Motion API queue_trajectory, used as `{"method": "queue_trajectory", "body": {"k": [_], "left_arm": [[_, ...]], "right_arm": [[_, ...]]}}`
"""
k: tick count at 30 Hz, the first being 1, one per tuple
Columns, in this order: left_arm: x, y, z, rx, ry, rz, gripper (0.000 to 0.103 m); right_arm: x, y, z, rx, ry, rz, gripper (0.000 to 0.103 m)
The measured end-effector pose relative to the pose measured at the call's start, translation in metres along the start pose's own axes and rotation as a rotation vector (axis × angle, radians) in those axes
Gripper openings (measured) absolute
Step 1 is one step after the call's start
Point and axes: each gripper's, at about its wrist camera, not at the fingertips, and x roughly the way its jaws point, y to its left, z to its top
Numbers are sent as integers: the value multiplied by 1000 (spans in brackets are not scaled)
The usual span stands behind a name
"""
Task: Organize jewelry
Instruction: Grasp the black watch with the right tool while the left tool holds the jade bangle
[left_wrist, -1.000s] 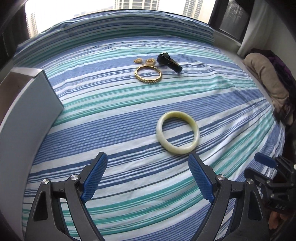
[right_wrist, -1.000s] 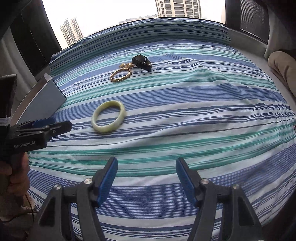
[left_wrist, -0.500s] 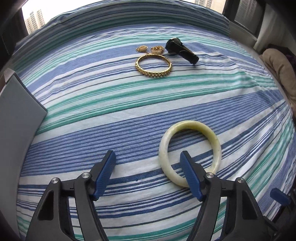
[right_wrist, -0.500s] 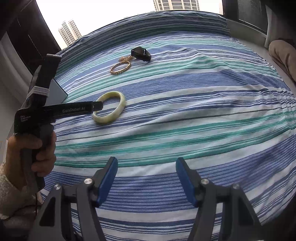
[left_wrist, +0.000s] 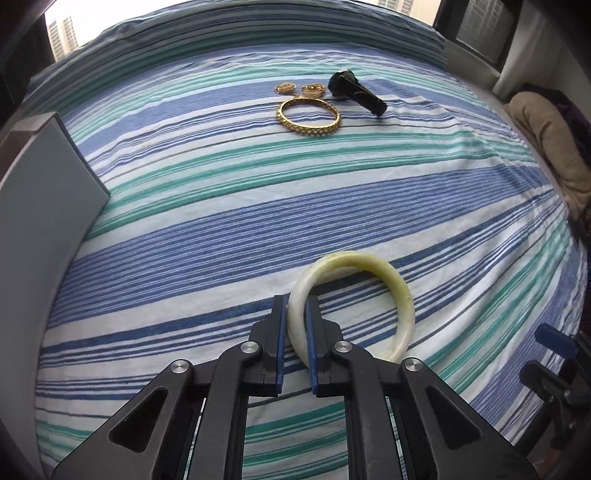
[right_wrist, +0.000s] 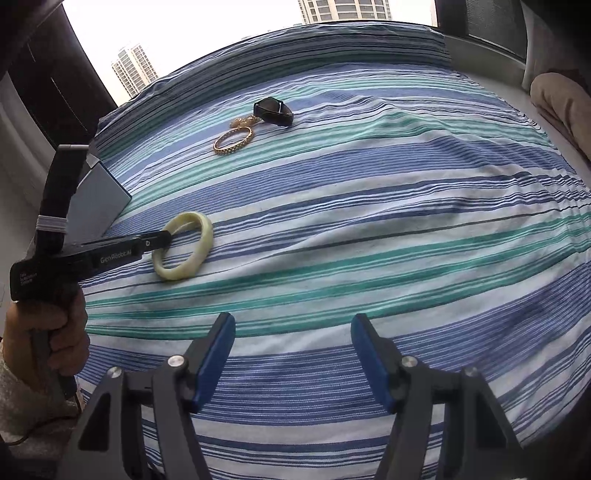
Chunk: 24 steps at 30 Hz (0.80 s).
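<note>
Jewelry lies scattered on my striped bed (left_wrist: 221, 206). At the far left a grey box (left_wrist: 40, 206) stands at the mattress edge. My left tongs (left_wrist: 295, 325) are clamped on the near left rim of the pale bangle (left_wrist: 400, 291), one blue pad inside the ring and one outside, the bangle resting on the sheet. Farther back sit two small gold pieces (left_wrist: 301, 88), the gold bangle (left_wrist: 309, 117) just in front of them, and a black wristband (left_wrist: 356, 92) just right of those. My right tongs (right_wrist: 293, 339) hover with their fingers wide apart, holding nothing, well right of the pale bangle.
</note>
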Motion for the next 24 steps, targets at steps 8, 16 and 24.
{"method": "queue_trajectory", "body": {"k": [8,16,24], "left_arm": [[-21,50,-22,-97,-10,25,8],[-26,88,-35,-192,-15,45,8],[-26,95,-41,-216,-19,44,8]], "right_arm": [[4,7,3,-10,11,14,67],[7,18,10,-36,17,29,67],[13,21,30,-66,31,53,67]]}}
